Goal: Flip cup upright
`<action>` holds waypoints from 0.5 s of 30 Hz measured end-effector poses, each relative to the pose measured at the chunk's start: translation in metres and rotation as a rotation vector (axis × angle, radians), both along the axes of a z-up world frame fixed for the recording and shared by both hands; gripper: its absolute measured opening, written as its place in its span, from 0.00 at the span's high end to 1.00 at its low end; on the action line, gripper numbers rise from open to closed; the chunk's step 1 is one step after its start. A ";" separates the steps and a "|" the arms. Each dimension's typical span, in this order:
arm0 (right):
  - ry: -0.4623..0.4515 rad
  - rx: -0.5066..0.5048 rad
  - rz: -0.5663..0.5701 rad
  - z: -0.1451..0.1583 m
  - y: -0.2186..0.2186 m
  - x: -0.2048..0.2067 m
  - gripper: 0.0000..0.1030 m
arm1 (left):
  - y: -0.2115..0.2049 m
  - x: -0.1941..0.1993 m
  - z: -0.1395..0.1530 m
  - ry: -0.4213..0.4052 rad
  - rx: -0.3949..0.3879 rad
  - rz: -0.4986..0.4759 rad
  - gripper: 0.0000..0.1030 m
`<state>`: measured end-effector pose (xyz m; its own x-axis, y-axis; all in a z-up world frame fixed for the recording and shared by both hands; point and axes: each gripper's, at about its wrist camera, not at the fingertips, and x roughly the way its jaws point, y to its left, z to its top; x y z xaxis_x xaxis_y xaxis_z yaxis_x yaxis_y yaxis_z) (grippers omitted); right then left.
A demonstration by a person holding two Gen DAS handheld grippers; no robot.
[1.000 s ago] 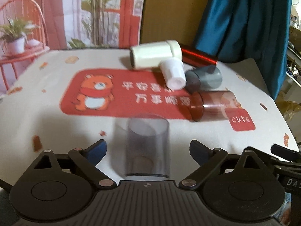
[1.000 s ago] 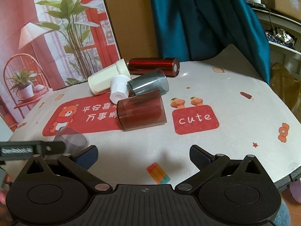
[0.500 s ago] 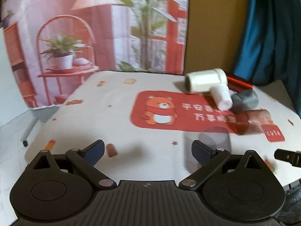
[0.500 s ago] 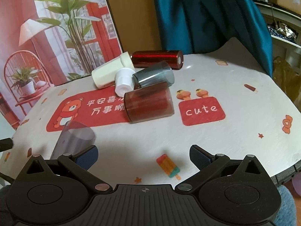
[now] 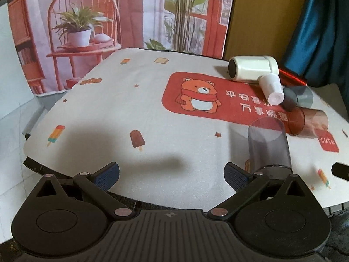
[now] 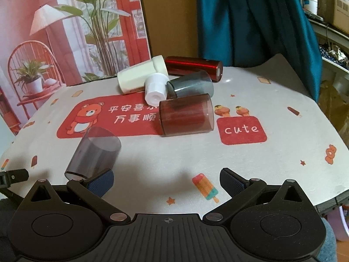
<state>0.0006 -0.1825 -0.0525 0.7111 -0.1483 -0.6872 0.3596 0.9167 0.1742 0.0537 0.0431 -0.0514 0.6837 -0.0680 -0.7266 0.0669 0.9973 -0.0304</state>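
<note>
Smoky translucent cup (image 5: 269, 146) standing mouth-up near the front edge of the worktop (image 5: 152, 109), just ahead of and beside the right finger of the left hand-held gripper (image 5: 171, 173), outside its span and not touched by it. Seen from the right wrist camera, same cup (image 6: 93, 155) just ahead of the left finger of the right hand-held gripper (image 6: 166, 182), base partly hidden behind that finger; contact there impossible to judge. Both hand-held grippers released, jaws spread wide, nothing between them. Farther ahead of the right hand-held gripper, a cluster of things lying on their sides: translucent brown cup (image 6: 186, 114) nearest, then a grey cup (image 6: 190, 84) behind it, a small white cup (image 6: 156, 89) touching the grey one, a cream cup (image 6: 141, 76) beyond that, and a shiny red cylinder (image 6: 193, 66) at the back. Brown cup between the smoky cup and the rest of the cluster, well apart from the smoky one. Worktop covered by a pale cloth printed with ice lollies and stars, plus a red panel with a bear in a scarf (image 6: 86, 118) and white Chinese characters reading 平安喜乐 万事顺, partly covered by the cups. Smaller red square (image 6: 242, 130) beside the brown cup, lettered "cute". Teal curtain (image 6: 250, 17) behind the worktop.
</note>
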 end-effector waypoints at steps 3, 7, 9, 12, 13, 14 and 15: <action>0.005 -0.005 0.002 0.001 0.002 0.000 0.00 | 0.001 -0.003 0.000 -0.009 -0.004 0.004 0.00; 0.007 -0.020 0.016 0.001 0.006 0.001 0.00 | -0.002 -0.002 0.000 -0.009 0.001 0.006 0.00; 0.008 -0.026 0.023 0.001 0.007 0.002 0.00 | -0.002 -0.001 -0.001 -0.007 -0.001 0.008 0.00; 0.013 -0.022 0.024 0.001 0.007 0.002 0.00 | -0.003 0.000 -0.002 -0.003 0.000 0.011 0.00; 0.014 -0.019 0.022 0.000 0.007 0.002 0.00 | -0.003 0.000 -0.002 -0.001 0.001 0.012 0.00; 0.015 -0.015 0.022 0.000 0.006 0.002 0.00 | -0.003 0.000 -0.002 0.000 0.002 0.013 0.00; 0.017 -0.012 0.023 -0.001 0.005 0.002 0.00 | -0.003 0.000 -0.002 0.000 0.002 0.014 0.00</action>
<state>0.0028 -0.1772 -0.0536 0.7028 -0.1404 -0.6974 0.3414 0.9266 0.1575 0.0539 0.0402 -0.0532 0.6844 -0.0572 -0.7269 0.0533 0.9982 -0.0284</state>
